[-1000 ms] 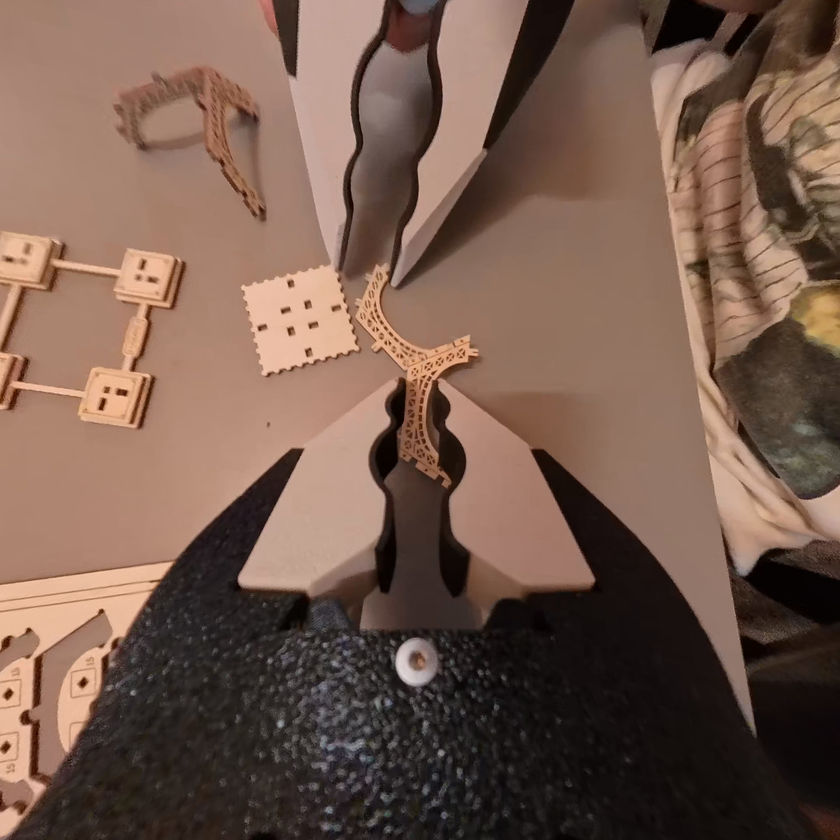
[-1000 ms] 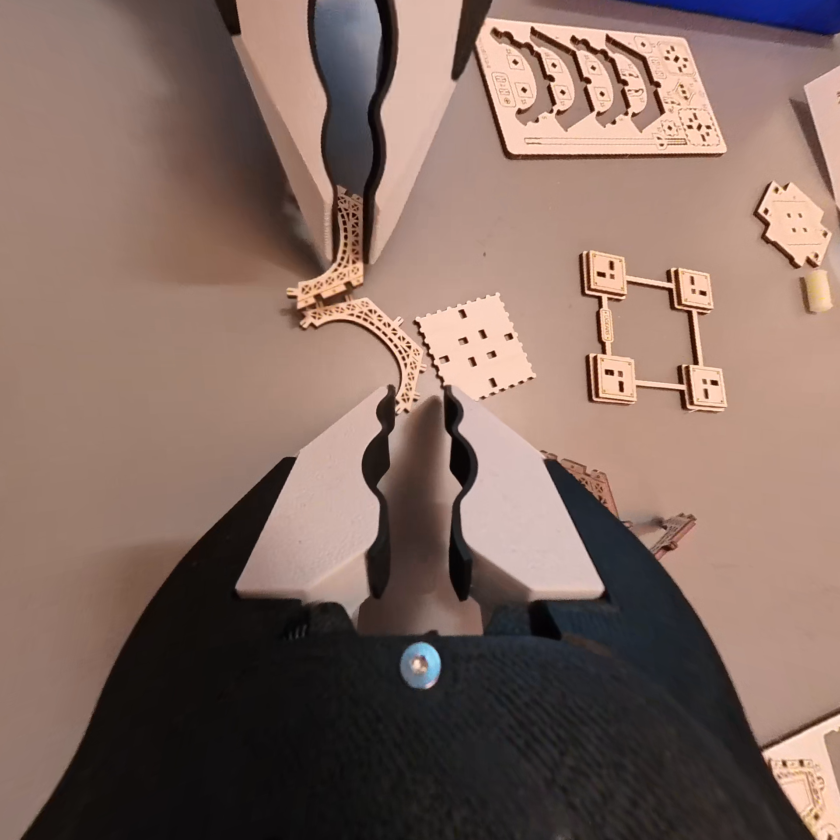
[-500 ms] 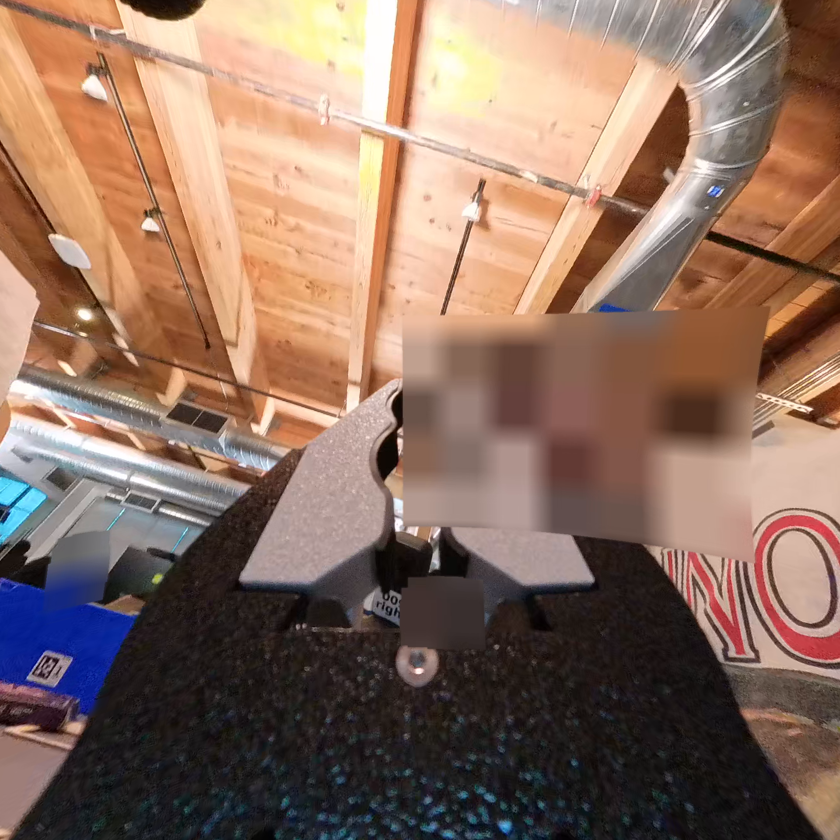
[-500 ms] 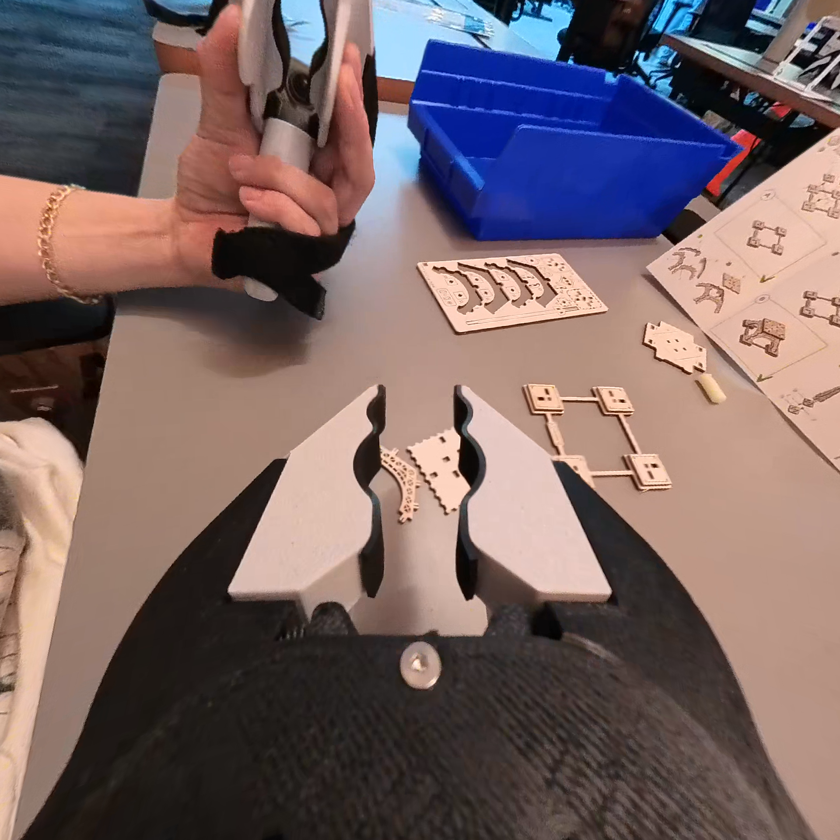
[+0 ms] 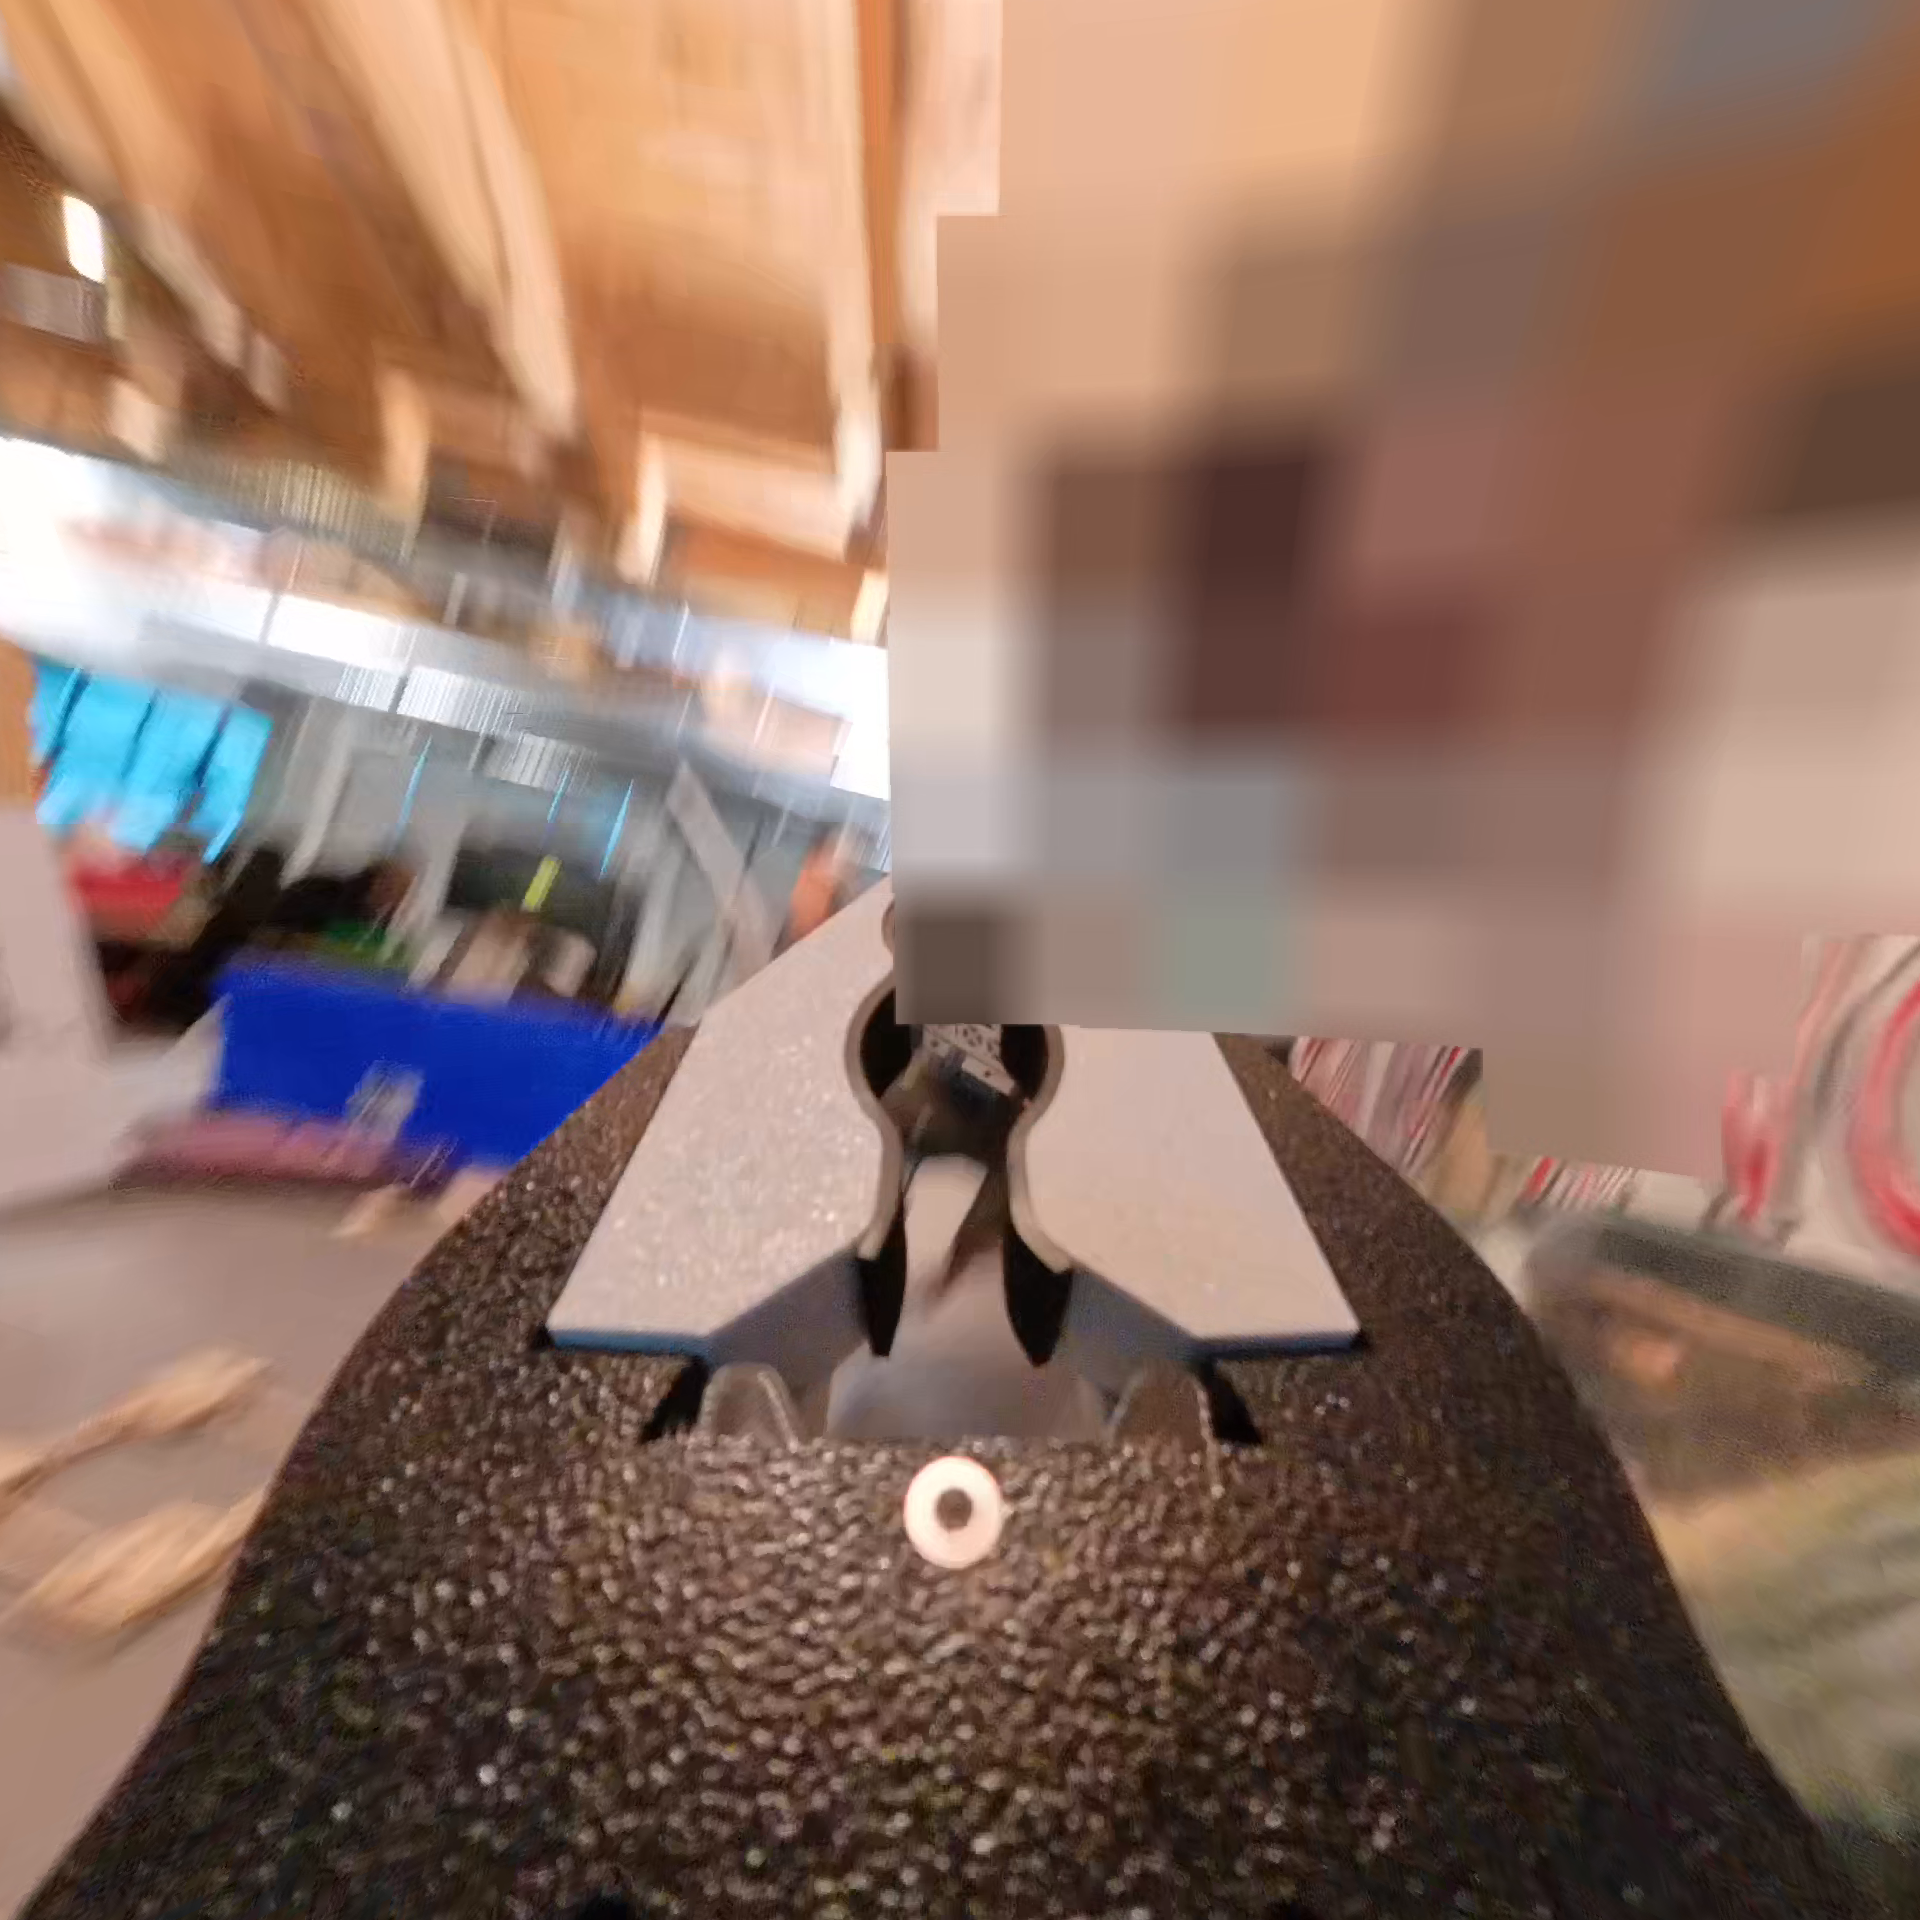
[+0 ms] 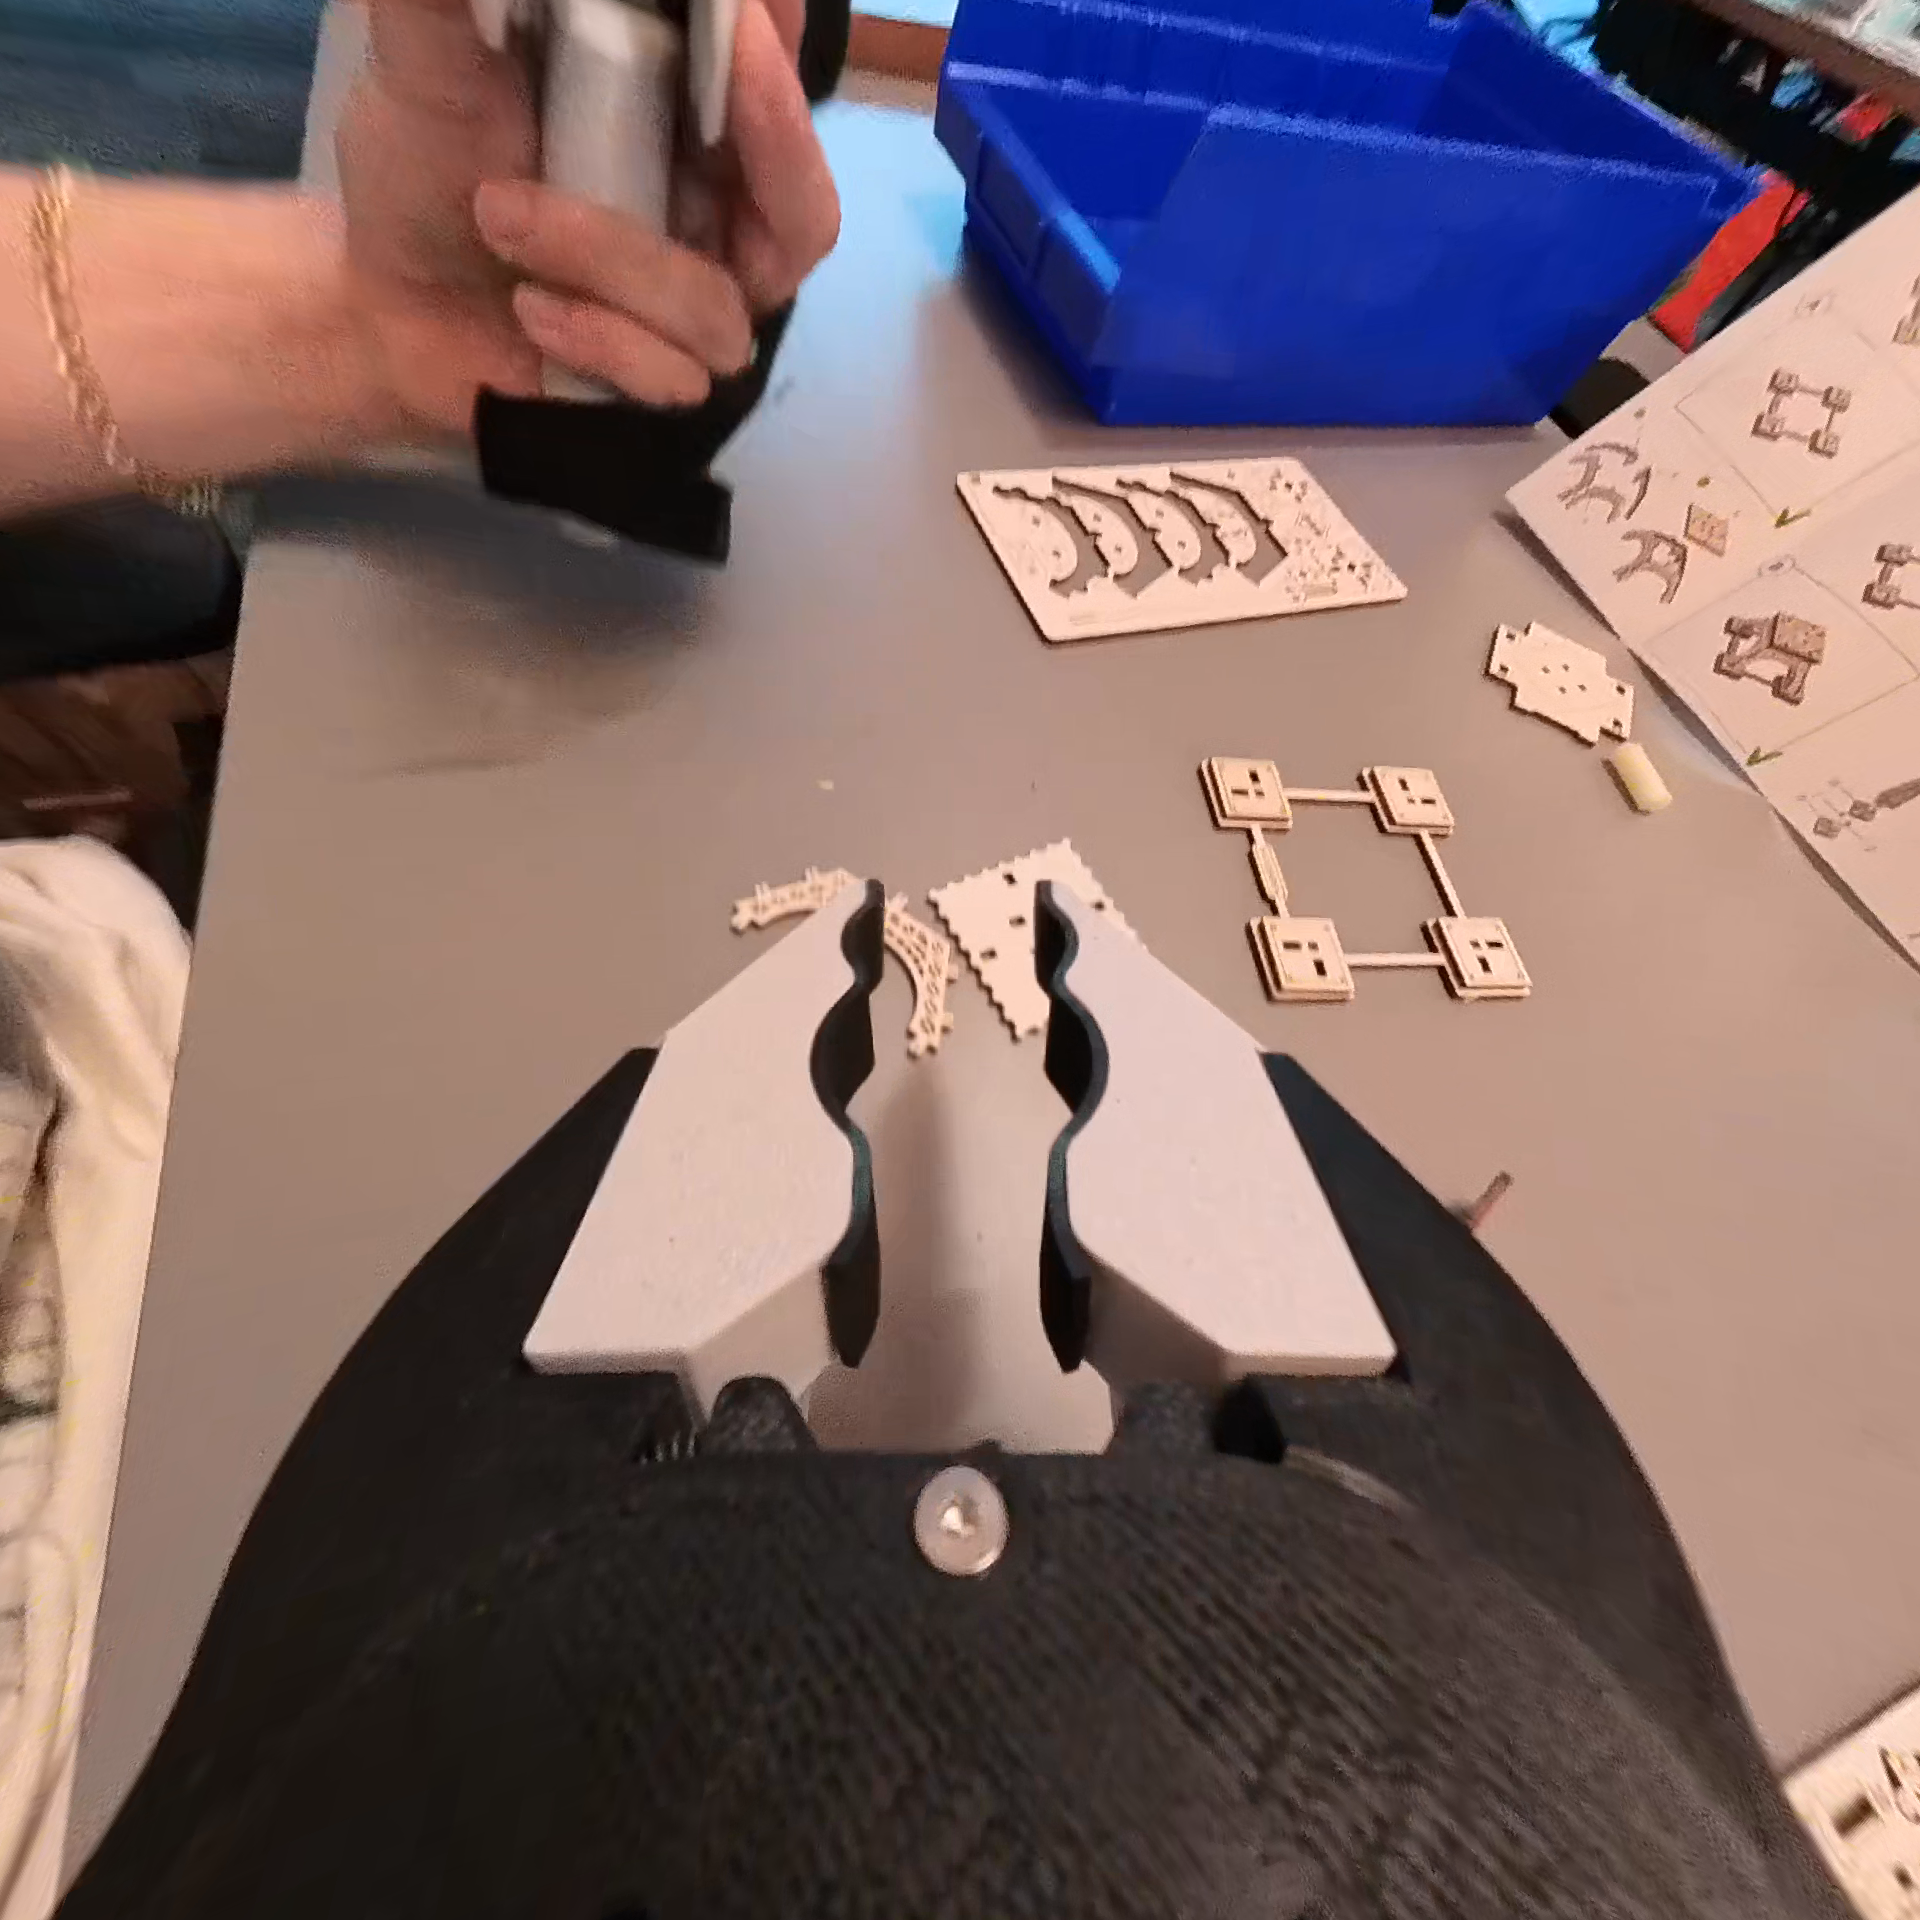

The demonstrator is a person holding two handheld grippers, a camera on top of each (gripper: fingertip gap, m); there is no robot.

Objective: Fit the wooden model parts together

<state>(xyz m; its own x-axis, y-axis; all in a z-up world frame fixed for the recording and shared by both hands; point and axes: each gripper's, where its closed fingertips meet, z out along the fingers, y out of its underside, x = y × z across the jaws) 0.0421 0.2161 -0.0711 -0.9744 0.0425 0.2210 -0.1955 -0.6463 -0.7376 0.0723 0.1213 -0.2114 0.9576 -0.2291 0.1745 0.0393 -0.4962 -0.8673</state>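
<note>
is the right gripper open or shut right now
Open: the right gripper shows a clear gap between its fingers, nothing held; the curved lattice piece lies on the table beyond.

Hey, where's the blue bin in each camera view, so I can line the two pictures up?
Left wrist view: the blue bin is blurred, left of centre at mid height.
Right wrist view: the blue bin is at the top right, at the far end of the table.
Shared landmark: the grey table that the bin stands on.
</note>
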